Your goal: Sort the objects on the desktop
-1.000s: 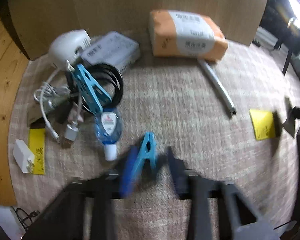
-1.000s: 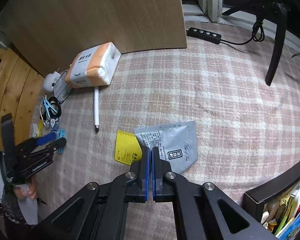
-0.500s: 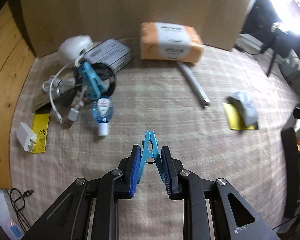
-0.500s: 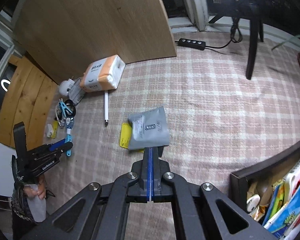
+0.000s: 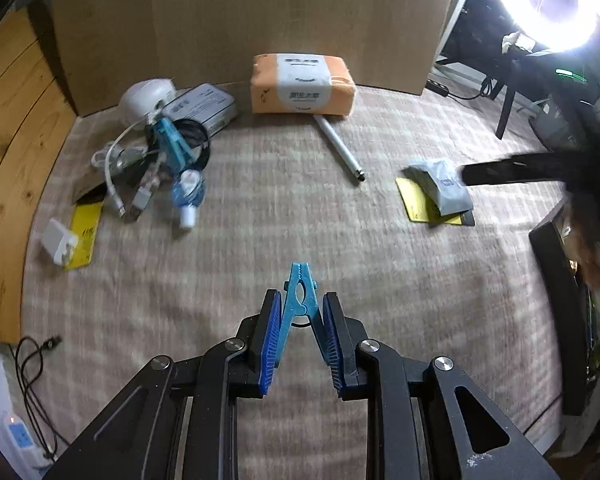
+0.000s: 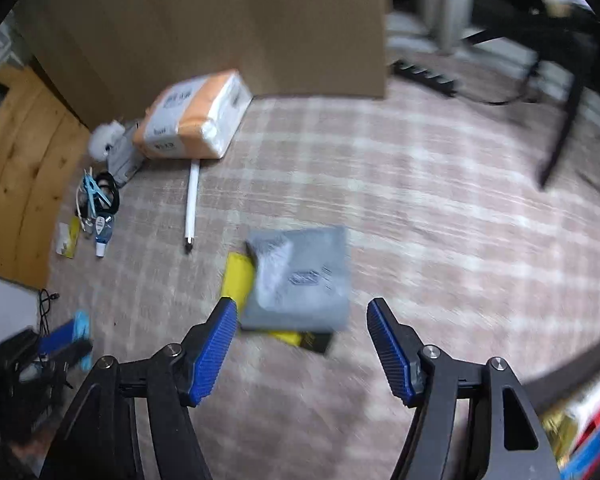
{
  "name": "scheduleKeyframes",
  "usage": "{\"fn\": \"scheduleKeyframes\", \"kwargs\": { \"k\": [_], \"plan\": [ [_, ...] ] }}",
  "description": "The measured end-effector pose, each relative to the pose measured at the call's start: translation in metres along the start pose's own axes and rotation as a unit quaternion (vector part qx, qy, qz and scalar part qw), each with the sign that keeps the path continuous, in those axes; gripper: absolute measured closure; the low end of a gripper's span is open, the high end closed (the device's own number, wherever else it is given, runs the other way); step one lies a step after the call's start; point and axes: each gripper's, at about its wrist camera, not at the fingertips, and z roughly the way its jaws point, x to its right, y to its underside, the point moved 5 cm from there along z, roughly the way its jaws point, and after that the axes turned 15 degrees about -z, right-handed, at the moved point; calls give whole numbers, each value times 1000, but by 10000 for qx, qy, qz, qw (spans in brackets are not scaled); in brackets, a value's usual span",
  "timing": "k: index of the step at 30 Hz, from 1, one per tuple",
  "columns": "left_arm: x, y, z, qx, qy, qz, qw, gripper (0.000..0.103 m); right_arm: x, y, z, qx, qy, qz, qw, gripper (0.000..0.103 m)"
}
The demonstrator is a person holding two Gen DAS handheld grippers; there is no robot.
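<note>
The left gripper point(image 5: 299, 316) has its jaws clamped on a light-blue plastic clothes peg point(image 5: 299, 296), the peg's tip pointing forward out of the jaws, above the pink checked cloth point(image 5: 268, 208). The right gripper point(image 6: 302, 330) has its jaws spread wide with nothing between them – just ahead of them a grey foil pouch point(image 6: 300, 280) lies flat on a yellow card point(image 6: 238, 282)

Plaid cloth surface point(image 5: 260, 200) bearing an orange tissue pack point(image 5: 302, 85), white pen point(image 5: 339, 148), yellow card point(image 5: 416, 202) and white charger point(image 5: 58, 242)
</note>
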Motion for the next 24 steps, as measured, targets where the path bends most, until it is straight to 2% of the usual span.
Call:
{"fn": "scheduleKeyframes", "kwargs": {
  "k": [2, 4, 8, 14, 16, 17, 18, 20, 24],
  "plan": [
    [-5, 0, -1, 11, 14, -71, 10000, 80, -1, -7, 17, -246, -17, 65, 9997, 38],
    [-10, 1, -4, 36, 18, -112, 9999, 80, -2, -14, 33, -392, 157, -31, 9991, 38],
    [-20, 0, -6, 81, -51, -139, 9999, 80, -1, -19, 40, -404, 506, -197, 9977, 37],
    [-23, -6, -1, 62, -7, -243, 9997, 80, 15, -14, 34, -290, 209, 13, 9994, 49],
    [-21, -6, 0, 49, 6, -244, 9997, 80, 18, -12, 31, -218, 169, -4, 9996, 54],
    [-19, -6, 1, 41, 23, -237, 9997, 80, 18, -11, 28, -155, 130, -14, 9998, 66],
    [-16, -6, 2, 32, 41, -222, 9997, 80, 18, -10, 25, -121, 93, -18, 9999, 100],
    [-11, -7, 3, 26, 49, -177, 9998, 80, 20, -6, 23, -201, 197, -91, 9996, 100],
    [-1, -5, 6, 0, 44, -114, 9999, 80, 23, 1, 16, -121, 91, -93, 9998, 101]
  ]
}}
